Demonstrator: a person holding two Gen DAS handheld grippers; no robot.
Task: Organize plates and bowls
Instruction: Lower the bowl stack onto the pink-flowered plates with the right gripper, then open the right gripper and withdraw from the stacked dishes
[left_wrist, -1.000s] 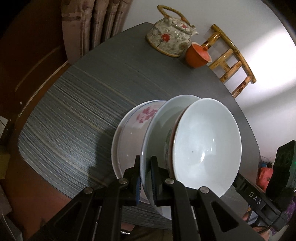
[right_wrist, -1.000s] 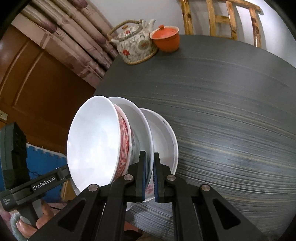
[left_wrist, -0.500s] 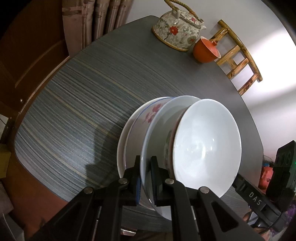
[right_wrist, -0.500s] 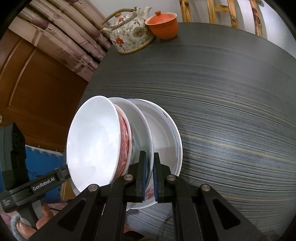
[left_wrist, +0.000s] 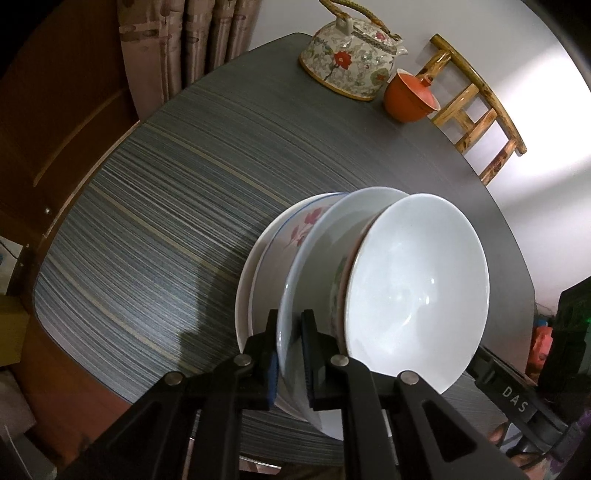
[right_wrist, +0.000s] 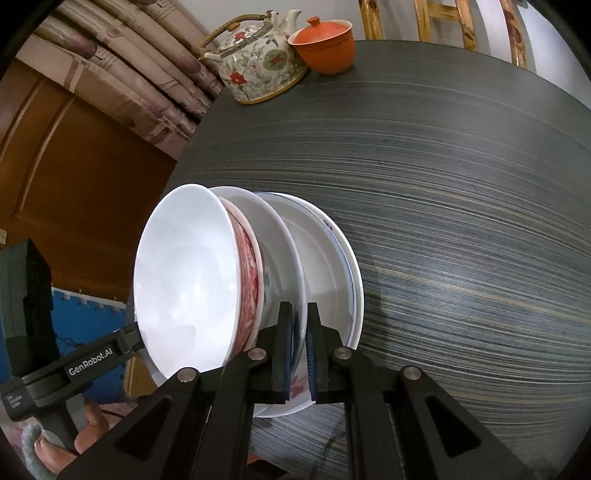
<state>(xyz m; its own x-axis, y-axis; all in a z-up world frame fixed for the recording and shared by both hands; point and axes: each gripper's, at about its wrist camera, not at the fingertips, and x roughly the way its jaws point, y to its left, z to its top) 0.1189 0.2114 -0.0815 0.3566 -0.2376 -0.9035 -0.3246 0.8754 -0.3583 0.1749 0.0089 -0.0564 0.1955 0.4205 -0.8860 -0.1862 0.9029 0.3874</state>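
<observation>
My left gripper (left_wrist: 290, 350) and my right gripper (right_wrist: 300, 347) are each shut on opposite rims of one wide white plate (left_wrist: 317, 258) (right_wrist: 273, 236). In that plate sits a bowl (left_wrist: 417, 295) (right_wrist: 184, 280), white inside with a red pattern outside. Directly under them lie a flowered, blue-rimmed plate (left_wrist: 295, 232) (right_wrist: 328, 266) and a plain white plate (left_wrist: 243, 295) on the dark striped table (left_wrist: 166, 221). Whether the held plate touches the flowered one, I cannot tell.
A flowered teapot (left_wrist: 347, 62) (right_wrist: 258, 66) and an orange lidded cup (left_wrist: 410, 96) (right_wrist: 325, 48) stand at the table's far edge. A wooden chair (left_wrist: 476, 107) is behind them. Curtains (left_wrist: 192, 37) and a wooden door (right_wrist: 55, 155) are to the left. A hand (right_wrist: 88, 424) holds the left gripper's handle.
The two plates on the table now sit a little closer under the held plate and bowl. Both grips on the rim are unchanged.
</observation>
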